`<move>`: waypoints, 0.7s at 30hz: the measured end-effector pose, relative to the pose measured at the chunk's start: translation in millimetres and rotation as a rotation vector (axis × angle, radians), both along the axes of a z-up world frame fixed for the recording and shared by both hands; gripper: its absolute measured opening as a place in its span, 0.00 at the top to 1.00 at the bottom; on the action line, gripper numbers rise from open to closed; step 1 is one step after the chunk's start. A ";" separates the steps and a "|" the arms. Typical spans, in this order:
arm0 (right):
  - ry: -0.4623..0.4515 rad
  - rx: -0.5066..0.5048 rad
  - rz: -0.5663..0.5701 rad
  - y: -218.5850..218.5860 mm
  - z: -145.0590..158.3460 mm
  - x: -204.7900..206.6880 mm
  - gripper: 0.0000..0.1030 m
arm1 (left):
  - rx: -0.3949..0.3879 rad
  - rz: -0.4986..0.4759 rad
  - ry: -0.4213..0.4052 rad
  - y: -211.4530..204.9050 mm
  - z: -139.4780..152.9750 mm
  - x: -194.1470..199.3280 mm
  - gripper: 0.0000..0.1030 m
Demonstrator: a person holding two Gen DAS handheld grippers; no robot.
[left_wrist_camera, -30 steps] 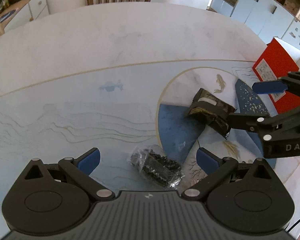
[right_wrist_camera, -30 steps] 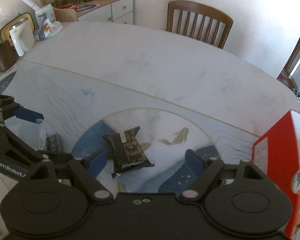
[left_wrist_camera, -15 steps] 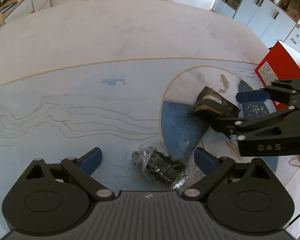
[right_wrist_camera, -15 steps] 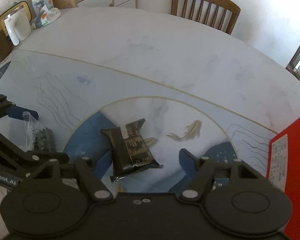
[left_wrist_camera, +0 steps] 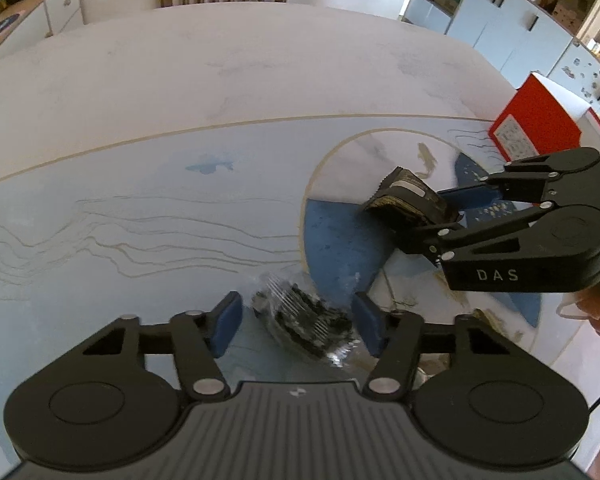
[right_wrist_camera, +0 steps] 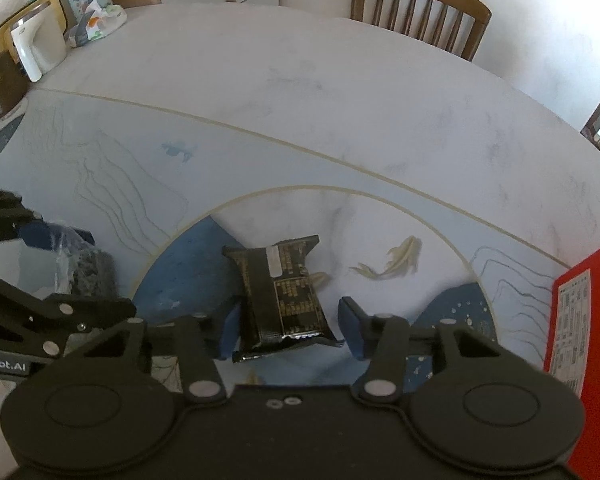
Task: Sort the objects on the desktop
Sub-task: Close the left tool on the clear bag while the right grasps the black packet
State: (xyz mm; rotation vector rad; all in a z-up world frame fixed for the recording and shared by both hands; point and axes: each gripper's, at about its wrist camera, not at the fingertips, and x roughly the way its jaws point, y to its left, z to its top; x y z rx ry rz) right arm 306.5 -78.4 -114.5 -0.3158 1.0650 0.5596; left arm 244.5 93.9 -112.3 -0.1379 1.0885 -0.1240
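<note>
Left wrist view: your left hand-held gripper straddles the clear bag of dark bits, lower centre, jaws part open, pads not yet touching. Right wrist view: your right hand-held gripper flanks the black packet on the desk, left pad close, right pad apart. Red box sits at right edge.

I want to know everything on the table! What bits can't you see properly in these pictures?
- Clear bag, left view: blurred, so the dark bits inside stay unknown.
- Black packet, right view: print too small to read.
- Red box, right view: cut off by the picture's edge.
- Black packet, left view: near end hidden by the right gripper.
</note>
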 end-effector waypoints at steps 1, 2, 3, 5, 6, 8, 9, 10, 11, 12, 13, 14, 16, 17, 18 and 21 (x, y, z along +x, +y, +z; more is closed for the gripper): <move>0.003 0.004 -0.007 -1.5 0.0 -0.3 0.59 | -0.001 -0.003 0.000 -0.8 0.1 -0.2 0.49; 0.005 0.006 -0.014 -3.1 0.0 -0.6 0.59 | 0.003 -0.007 -0.002 -1.7 0.1 -0.3 0.50; 0.007 0.006 -0.020 -4.6 0.2 -1.2 0.60 | 0.006 -0.012 -0.005 -2.4 0.1 -0.2 0.51; 0.007 0.004 -0.026 -7.0 0.8 -3.0 0.62 | 0.014 -0.021 -0.008 -3.2 0.0 0.1 0.55; 0.003 0.002 -0.033 -8.5 1.6 -3.9 0.62 | 0.011 -0.019 -0.007 -2.6 0.2 0.5 0.58; -0.005 0.002 -0.050 -11.6 3.4 -5.5 0.63 | 0.003 -0.017 -0.006 -1.5 0.4 1.4 0.61; -0.006 0.005 -0.057 -13.4 4.4 -6.8 0.63 | 0.004 -0.018 -0.008 -1.5 0.7 1.8 0.62; -0.007 0.008 -0.070 -16.3 5.5 -7.7 0.63 | 0.005 -0.020 -0.007 -1.6 0.8 1.7 0.63; -0.008 0.009 -0.079 -18.8 6.6 -8.9 0.63 | 0.006 -0.021 -0.009 -1.6 1.4 1.7 0.64; -0.009 0.011 -0.087 -20.9 6.9 -8.9 0.63 | 0.005 -0.023 -0.014 -1.4 2.2 1.2 0.65; -0.011 0.015 -0.096 -24.0 8.7 -10.2 0.64 | 0.006 -0.026 -0.018 -1.6 3.2 1.1 0.66; -0.011 0.019 -0.108 -27.5 10.6 -11.6 0.64 | 0.007 -0.029 -0.021 -1.8 4.4 1.0 0.66; -0.012 0.026 -0.125 -34.0 13.9 -16.0 0.64 | 0.006 -0.030 -0.027 -1.1 7.0 0.4 0.67; -0.013 0.030 -0.131 -37.0 16.1 -17.9 0.64 | 0.004 -0.029 -0.030 -1.1 8.4 0.3 0.67; -0.014 0.032 -0.135 -39.6 18.4 -19.8 0.64 | 0.001 -0.028 -0.034 -1.2 10.2 -0.1 0.67; -0.022 0.042 -0.143 -47.2 25.7 -25.0 0.64 | -0.002 -0.028 -0.048 -3.3 16.3 -1.9 0.67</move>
